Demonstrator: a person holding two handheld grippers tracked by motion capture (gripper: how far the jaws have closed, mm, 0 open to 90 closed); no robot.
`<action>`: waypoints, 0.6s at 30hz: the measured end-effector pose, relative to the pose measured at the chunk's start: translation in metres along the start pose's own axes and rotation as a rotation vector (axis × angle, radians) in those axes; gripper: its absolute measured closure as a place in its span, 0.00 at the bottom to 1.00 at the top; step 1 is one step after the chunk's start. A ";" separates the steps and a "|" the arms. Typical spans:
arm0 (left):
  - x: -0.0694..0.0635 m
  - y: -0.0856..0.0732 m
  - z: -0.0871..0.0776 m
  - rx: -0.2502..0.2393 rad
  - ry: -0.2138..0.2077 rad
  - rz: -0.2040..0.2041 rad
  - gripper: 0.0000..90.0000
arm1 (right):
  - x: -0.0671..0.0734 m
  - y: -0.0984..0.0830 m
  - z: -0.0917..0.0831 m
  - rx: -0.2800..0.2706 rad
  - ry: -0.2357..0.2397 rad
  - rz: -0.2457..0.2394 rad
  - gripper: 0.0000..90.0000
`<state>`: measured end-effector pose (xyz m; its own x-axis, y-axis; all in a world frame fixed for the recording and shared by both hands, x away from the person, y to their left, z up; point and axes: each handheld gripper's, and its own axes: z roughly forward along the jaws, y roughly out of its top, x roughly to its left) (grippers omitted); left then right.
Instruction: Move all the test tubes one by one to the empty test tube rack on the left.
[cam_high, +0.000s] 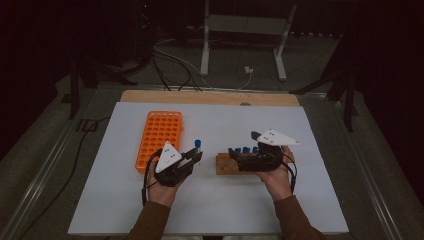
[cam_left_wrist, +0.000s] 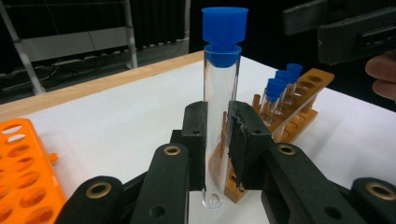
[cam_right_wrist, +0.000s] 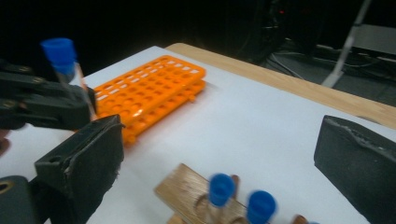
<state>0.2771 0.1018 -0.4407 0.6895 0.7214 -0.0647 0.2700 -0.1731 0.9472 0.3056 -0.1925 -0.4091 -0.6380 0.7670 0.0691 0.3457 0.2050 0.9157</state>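
My left gripper (cam_high: 197, 156) (cam_left_wrist: 217, 126) is shut on a clear test tube (cam_high: 198, 145) (cam_left_wrist: 222, 107) with a blue cap, held upright just above the white mat. The tube hangs between the orange rack (cam_high: 160, 136) (cam_left_wrist: 23, 172) on the left and the wooden rack (cam_high: 225, 165) (cam_left_wrist: 306, 86) on the right. My right gripper (cam_high: 235, 157) (cam_right_wrist: 224, 140) stands open over the wooden rack, nothing between its jaws. Several blue-capped tubes (cam_high: 246, 150) (cam_left_wrist: 280, 84) (cam_right_wrist: 222, 186) stand in that wooden rack. In the right gripper view the held tube (cam_right_wrist: 63, 58) shows at the far left.
The white mat (cam_high: 210, 210) covers a wooden table whose bare far edge (cam_high: 210, 96) shows behind it. The orange rack's holes (cam_right_wrist: 154, 86) look empty. Beyond the table lie cables and a metal stand (cam_high: 245, 30) on a dark floor.
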 end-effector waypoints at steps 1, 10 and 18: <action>0.001 0.000 -0.001 -0.003 0.004 -0.003 0.87 | -0.002 -0.001 -0.001 -0.001 -0.008 0.003 0.01; 0.012 0.003 -0.012 -0.023 0.019 -0.024 0.87 | -0.023 -0.013 -0.016 -0.004 -0.058 0.028 0.00; 0.019 0.006 -0.020 -0.038 0.032 -0.028 0.87 | -0.039 -0.021 -0.031 -0.007 -0.109 0.042 0.00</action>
<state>0.2785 0.1284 -0.4300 0.6598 0.7470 -0.0815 0.2626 -0.1276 0.9564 0.3017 -0.2457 -0.4187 -0.5444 0.8364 0.0644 0.3656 0.1674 0.9156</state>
